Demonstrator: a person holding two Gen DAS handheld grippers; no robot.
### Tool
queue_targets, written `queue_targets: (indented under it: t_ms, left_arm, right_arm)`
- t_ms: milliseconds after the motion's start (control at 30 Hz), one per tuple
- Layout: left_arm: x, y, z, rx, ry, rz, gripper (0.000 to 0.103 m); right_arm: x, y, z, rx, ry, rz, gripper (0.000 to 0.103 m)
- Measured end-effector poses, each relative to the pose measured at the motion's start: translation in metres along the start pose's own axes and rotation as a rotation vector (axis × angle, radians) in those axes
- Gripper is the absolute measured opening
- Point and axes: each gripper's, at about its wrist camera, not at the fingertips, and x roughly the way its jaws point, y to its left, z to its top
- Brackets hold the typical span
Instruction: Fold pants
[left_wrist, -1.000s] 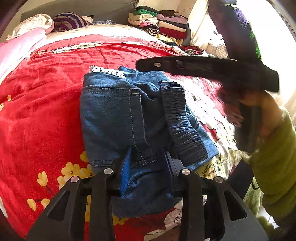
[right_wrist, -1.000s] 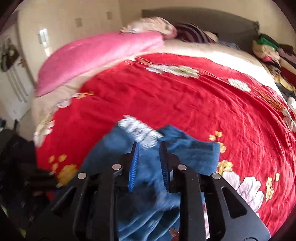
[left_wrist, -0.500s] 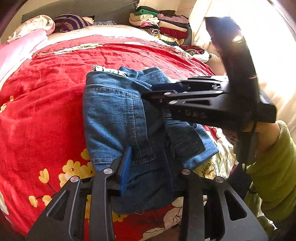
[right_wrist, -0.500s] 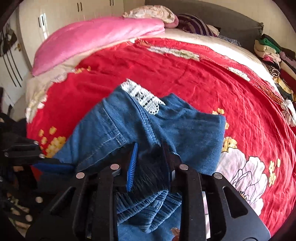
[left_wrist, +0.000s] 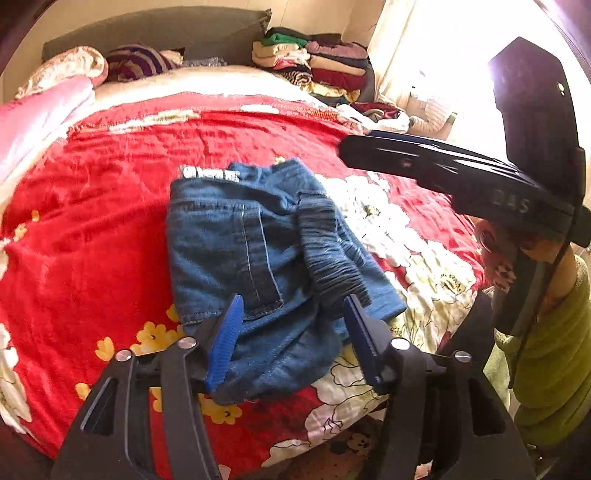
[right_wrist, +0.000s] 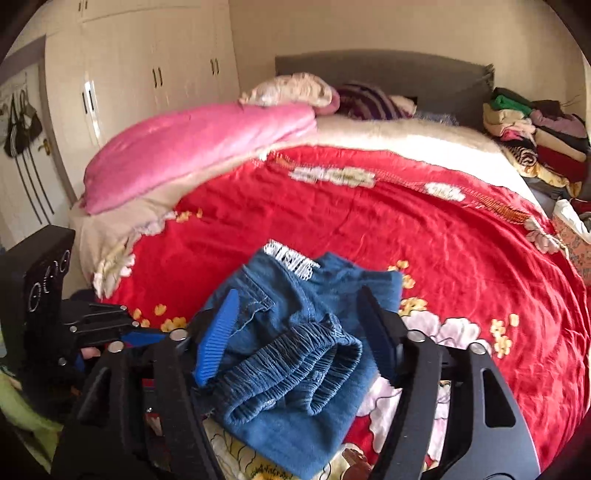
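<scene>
Lying folded into a compact bundle, the blue denim pants (left_wrist: 273, 258) rest on a red floral blanket (left_wrist: 110, 221) near the close edge of the bed, their gathered elastic waistband (right_wrist: 295, 365) on top toward the right and a white printed label (right_wrist: 291, 260) showing at the far end. The left gripper (left_wrist: 293, 328) hovers over the near edge of the bundle with its blue-padded fingers (left_wrist: 223, 341) spread wide and nothing between them. The right gripper (right_wrist: 301, 328), seen from its own camera, likewise stands with its fingers parted on either side of the waistband, holding nothing; in the left view it appears as a dark bar raised at the right, held by a hand in a green sleeve (left_wrist: 554, 350). A pink quilt (right_wrist: 199, 147) lies along the far left of the bed, and a pile of folded clothes (left_wrist: 317, 66) sits at the far right by the headboard (right_wrist: 388, 74).
</scene>
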Motion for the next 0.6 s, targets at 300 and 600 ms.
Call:
queue_targets:
  t_ms: [300,600]
  left_arm:
    - [-0.018,0.000,0.006,0.001,-0.048,0.041,0.069]
    - [-0.017,0.007,0.013,-0.006,-0.064,0.103,0.092]
  right_arm:
    - [-0.030,-0.013,-0.007,0.063,-0.059,-0.031,0.079]
    - [-0.029,-0.029,-0.029,0.136,-0.028,-0.069,0.085]
